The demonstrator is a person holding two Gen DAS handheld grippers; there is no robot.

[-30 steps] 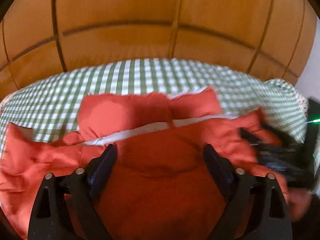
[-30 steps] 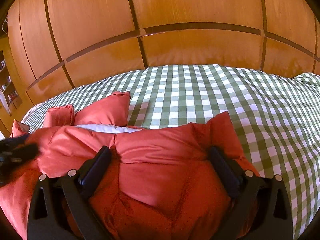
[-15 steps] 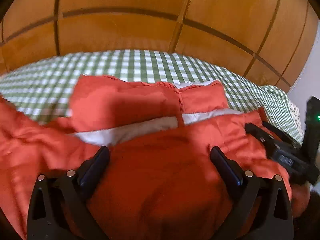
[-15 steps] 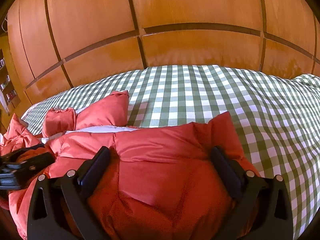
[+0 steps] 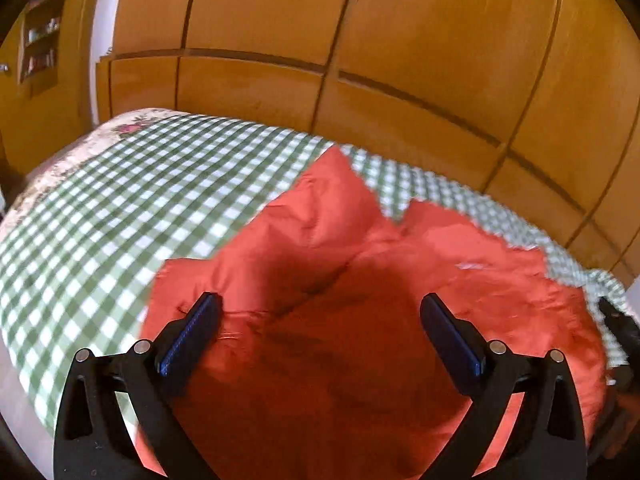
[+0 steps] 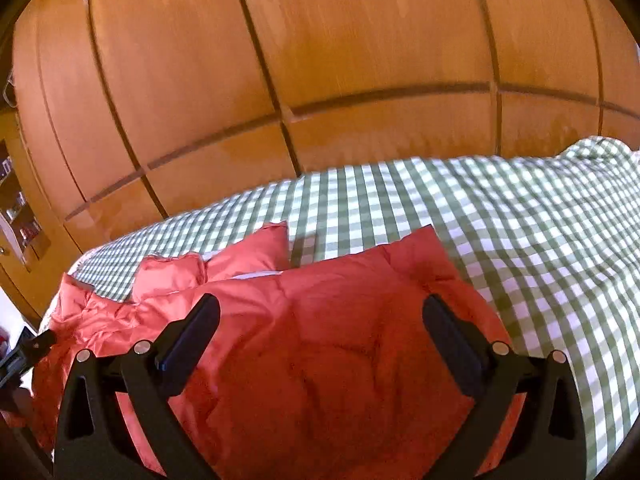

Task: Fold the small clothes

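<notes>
Left gripper (image 5: 320, 312) spread wide over puffy, quilted orange jacket (image 5: 360, 280).

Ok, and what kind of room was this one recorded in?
Most likely a bedroom. A red padded garment lies on what looks like a bed under a green-and-white checked cover, large wooden wardrobe-style panels stand behind it, and a small wall shelf shows at the far left.

Red jacket (image 6: 320, 340) on gingham-covered bed (image 6: 500, 220)

Bare checked bedspread (image 6: 520, 240) beyond red jacket (image 6: 320, 340) — wooden wardrobe (image 6: 320, 60) close behind
</notes>
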